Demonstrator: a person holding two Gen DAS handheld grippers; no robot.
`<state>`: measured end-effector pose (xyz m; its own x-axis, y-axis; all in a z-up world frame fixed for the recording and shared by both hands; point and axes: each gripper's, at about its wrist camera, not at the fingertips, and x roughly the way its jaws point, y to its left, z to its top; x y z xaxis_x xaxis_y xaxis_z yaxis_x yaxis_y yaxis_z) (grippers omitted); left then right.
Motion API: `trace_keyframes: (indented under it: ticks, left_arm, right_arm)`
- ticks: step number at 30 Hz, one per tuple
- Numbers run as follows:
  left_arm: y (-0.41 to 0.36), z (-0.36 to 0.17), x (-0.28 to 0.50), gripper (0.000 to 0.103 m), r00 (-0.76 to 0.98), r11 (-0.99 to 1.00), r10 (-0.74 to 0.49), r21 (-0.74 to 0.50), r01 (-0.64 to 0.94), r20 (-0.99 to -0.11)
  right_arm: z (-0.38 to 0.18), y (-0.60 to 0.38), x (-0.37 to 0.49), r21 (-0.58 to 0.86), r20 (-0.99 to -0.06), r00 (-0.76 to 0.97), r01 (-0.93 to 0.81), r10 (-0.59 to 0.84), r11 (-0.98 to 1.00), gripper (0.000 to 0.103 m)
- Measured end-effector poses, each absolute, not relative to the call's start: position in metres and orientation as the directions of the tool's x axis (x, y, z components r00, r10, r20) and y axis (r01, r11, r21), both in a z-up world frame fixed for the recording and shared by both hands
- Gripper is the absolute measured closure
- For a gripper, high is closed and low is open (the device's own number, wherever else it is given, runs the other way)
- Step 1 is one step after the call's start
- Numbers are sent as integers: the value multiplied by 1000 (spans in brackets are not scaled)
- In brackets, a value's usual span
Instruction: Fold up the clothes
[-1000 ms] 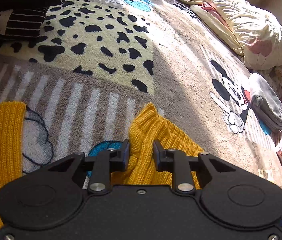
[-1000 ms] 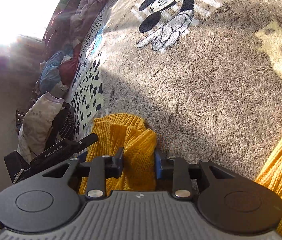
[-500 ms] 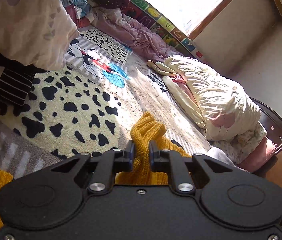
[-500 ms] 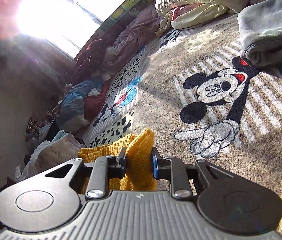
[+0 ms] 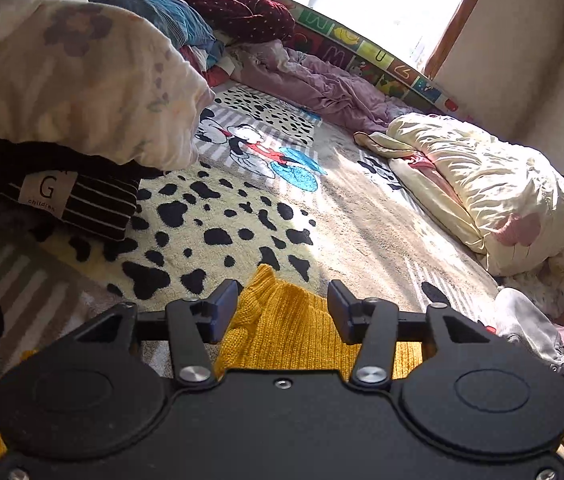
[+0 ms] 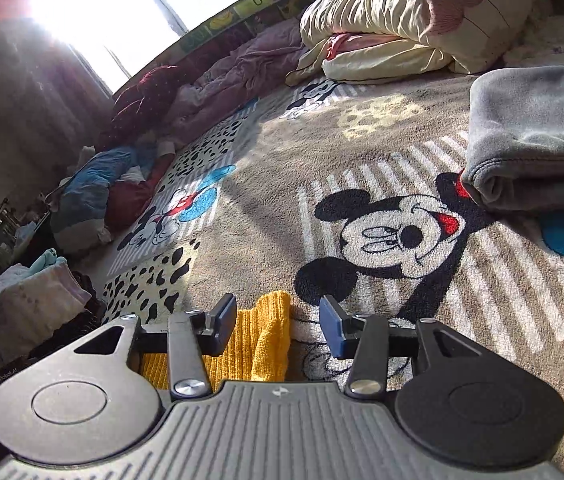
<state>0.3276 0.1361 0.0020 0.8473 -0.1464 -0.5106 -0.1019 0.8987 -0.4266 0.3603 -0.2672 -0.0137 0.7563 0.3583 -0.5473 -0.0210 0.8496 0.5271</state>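
A yellow knit sweater (image 5: pixel 282 332) lies on the cartoon-print blanket (image 5: pixel 222 216), one bunched corner rising between the fingers of my left gripper (image 5: pixel 282 312). Its jaws are opening and the pads stand apart from the knit, no longer pinching it. In the right wrist view another fold of the same sweater (image 6: pixel 270 336) stands between the fingers of my right gripper (image 6: pixel 278 326). These jaws are opening too: the fold leans by the left pad, with a clear gap to the blue right pad (image 6: pixel 331 330).
A folded grey garment (image 6: pixel 533 136) rests on the blanket to the right. A cream quilt (image 5: pixel 481 184) is heaped at the far right, purple bedding (image 5: pixel 321 84) along the window. On the left, a black striped garment (image 5: pixel 82 196) lies under a floral quilt (image 5: pixel 62 80).
Both grippers, shut on the yellow knit in the earlier frames, have spread their jaws. Both views have tilted upward, showing more of the window and the far bedding.
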Motion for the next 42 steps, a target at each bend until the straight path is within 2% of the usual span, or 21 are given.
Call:
trace_keyframes:
  ticks: [4,8,15,19,22,25,26,27,28,29,30,33,38,40,42]
  left_arm:
    - [140,8,281,54,851,892,-168,-445,-84,-497]
    - [143,11,230,53,855,867,-189,-490,-86,-484]
    - [153,-3,157,52,833,793,-203,-586,-169,-515]
    - [154,-7,130,52,811,785,-203,-586,-199,-548]
    - [153,-5,118,52,809,786,-213,-588,-191,-548]
    - [148,-3,111,52,806,795,-218,-579,-181,-551]
    - [146,-4,111,52,803,797,-217,-576,-182,-554]
    - [145,-5,110,52,801,798,-217,-574,-184,-558]
    - [144,-6,110,52,798,799,-217,-572,-186,-562]
    - [144,-6,110,52,795,799,-217,-571,-188,-566]
    - [143,-7,109,52,793,799,-217,-570,-190,-569]
    - [144,-8,108,52,793,802,-215,-567,-190,-570]
    - [141,-13,112,52,784,805,-217,-561,-193,-582]
    - [138,-16,114,52,778,807,-223,-559,-191,-588]
    - [136,-19,115,52,773,809,-225,-556,-191,-593]
  right_arm:
    - [-10,-301,284,568,-528,785,42,324,822,50]
    - [-12,-344,213,610,-537,809,176,239,773,35]
    - [-41,-398,148,621,-613,779,372,131,690,35]
    - [-65,-401,155,642,-650,730,379,211,667,34]
    - [-75,-392,172,573,-703,685,387,190,722,34]
    - [-81,-386,184,562,-704,682,366,198,742,35]
    - [-82,-385,189,566,-700,683,353,208,745,44]
    - [-83,-384,194,572,-697,681,339,226,747,63]
    - [-84,-382,199,573,-699,674,326,240,752,73]
    - [-83,-380,203,568,-700,669,310,250,762,88]
    - [-80,-376,206,551,-698,671,282,249,785,91]
    - [-55,-373,210,501,-663,714,199,226,842,93]
    - [-14,-412,230,494,-578,799,181,166,850,93]
    - [-12,-425,243,499,-590,788,184,176,847,89]
    - [-9,-431,244,463,-607,782,204,141,863,81]
